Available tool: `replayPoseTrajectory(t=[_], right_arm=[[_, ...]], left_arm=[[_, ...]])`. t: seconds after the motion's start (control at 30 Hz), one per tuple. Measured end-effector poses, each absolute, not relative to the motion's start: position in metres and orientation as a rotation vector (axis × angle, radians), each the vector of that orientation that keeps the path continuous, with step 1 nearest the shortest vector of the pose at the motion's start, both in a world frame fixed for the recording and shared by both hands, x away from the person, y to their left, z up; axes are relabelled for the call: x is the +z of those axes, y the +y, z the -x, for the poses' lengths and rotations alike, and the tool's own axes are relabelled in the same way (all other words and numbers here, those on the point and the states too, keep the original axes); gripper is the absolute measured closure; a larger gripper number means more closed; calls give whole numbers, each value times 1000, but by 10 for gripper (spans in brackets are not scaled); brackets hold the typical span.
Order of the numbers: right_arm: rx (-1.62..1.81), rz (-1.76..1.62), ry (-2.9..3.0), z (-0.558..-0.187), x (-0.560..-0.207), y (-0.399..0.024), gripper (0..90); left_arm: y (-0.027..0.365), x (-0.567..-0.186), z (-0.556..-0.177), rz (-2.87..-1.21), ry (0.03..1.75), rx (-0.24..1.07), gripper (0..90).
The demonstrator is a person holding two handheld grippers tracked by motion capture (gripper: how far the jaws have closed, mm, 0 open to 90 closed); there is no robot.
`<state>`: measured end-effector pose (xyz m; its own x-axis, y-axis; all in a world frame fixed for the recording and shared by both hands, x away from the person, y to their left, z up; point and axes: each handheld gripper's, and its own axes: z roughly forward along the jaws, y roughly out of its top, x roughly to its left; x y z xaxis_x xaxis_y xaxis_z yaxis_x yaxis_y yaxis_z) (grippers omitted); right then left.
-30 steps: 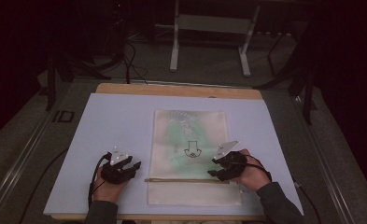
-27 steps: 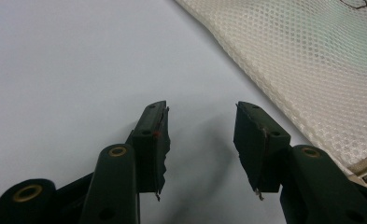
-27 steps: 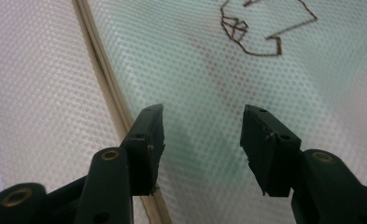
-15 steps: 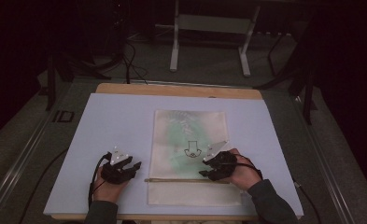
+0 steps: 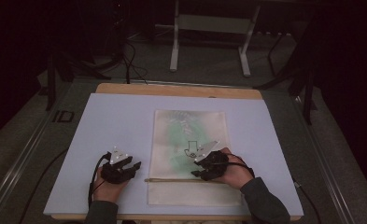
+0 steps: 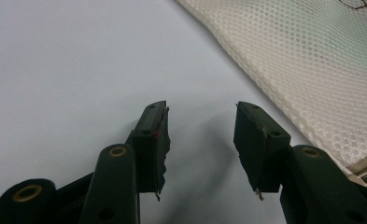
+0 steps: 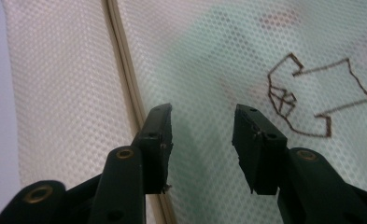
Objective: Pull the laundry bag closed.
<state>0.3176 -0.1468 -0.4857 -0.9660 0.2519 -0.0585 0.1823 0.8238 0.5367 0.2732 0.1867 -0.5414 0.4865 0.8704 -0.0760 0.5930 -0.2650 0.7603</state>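
right hand-held gripper slid left over mesh bag.

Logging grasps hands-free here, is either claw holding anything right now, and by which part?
Nothing is held. The left claw gapes open over the pale table surface; the right claw gapes open over the cream mesh bag.

We see a white table bearing a cream mesh bag; beyond it, far off, a metal frame stands.

Cream mesh-cloth bag; smooth matt table cover; wooden table edge.
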Motion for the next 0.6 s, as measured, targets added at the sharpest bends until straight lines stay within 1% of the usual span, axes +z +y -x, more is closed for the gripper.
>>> replayPoseTrajectory(t=[0.3, 0.6], right_arm=[[842, -292, 2888, -317, -484, -131, 613], [844, -243, 2908, -315, -485, -113, 614]], left_arm=[[186, -541, -272, -1979, 1200, 482, 540], [186, -539, -271, -1974, 1191, 507, 540]])
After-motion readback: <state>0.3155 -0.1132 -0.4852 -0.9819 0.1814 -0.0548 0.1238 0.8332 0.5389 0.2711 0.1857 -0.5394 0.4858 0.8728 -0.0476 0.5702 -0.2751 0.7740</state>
